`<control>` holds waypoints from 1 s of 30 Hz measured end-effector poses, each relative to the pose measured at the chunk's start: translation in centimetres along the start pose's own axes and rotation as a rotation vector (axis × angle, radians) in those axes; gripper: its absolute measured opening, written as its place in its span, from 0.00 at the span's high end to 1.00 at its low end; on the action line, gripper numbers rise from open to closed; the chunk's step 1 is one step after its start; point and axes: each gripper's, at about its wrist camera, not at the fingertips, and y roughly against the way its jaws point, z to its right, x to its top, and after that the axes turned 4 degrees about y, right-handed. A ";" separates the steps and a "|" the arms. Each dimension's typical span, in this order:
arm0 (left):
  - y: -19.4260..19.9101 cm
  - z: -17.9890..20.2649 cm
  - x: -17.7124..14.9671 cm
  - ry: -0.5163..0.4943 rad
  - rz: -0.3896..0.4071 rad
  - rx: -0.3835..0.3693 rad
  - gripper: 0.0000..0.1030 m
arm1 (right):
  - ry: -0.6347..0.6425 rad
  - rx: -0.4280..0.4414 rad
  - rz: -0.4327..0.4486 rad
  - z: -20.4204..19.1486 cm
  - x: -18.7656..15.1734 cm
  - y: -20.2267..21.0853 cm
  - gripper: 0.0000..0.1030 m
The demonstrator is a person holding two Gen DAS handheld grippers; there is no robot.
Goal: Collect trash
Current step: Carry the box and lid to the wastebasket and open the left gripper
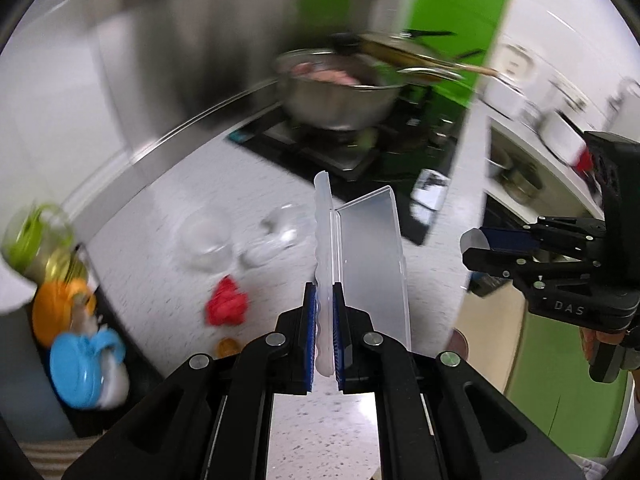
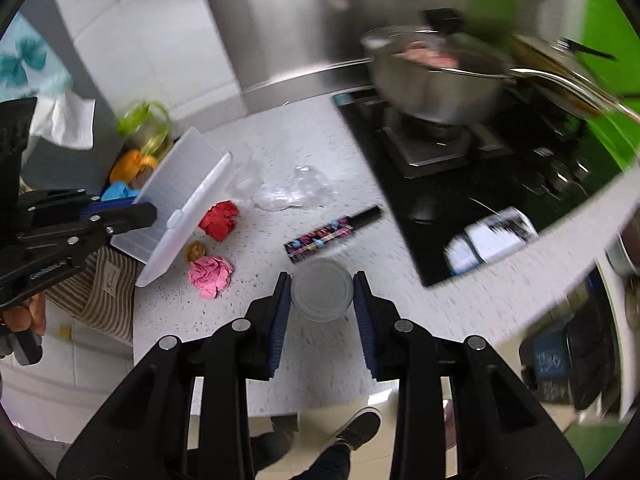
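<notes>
Blurred kitchen counter (image 2: pixel 320 152), left tongs (image 1: pixel 325 322) gripping clear box (image 1: pixel 360 256), right tongs (image 2: pixel 322 300) gripping cup (image 2: pixel 322 294)

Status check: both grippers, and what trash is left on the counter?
Left gripper shut on clamshell box. Right gripper shut on clear cup. Red wad, pink wad, wrapper, clear plastic still on counter.

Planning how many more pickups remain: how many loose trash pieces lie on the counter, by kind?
Crumpled paper balls: 2, red and pink
Clear plastic wrap: 1
Colourful wrapper: 1
Small orange-brown scrap: 1
Total: 5
</notes>
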 end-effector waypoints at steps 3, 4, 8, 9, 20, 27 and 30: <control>0.0 2.5 0.5 -0.074 0.001 -0.048 0.92 | -0.079 -0.047 0.035 1.2 -2.5 3.0 0.69; -0.1 3.4 0.6 -0.093 0.002 -0.062 0.92 | -0.105 -0.071 0.042 1.8 -3.6 4.0 0.69; -0.6 7.7 0.8 -0.172 0.005 -0.128 0.92 | -0.203 -0.158 0.061 4.5 -7.7 7.5 0.69; -0.8 9.0 0.8 -0.193 0.004 -0.145 0.92 | -0.225 -0.177 0.063 5.4 -8.7 8.0 0.69; -5.2 24.5 -2.6 -0.335 -0.069 -0.262 0.92 | -0.414 -0.294 0.057 15.5 -20.4 12.9 0.69; -10.6 30.6 -5.9 -0.373 -0.118 -0.284 0.92 | -0.459 -0.293 0.014 20.7 -26.2 12.1 0.69; -14.4 32.3 -7.4 -0.411 -0.155 -0.288 0.92 | -0.485 -0.296 -0.002 22.4 -28.5 10.2 0.69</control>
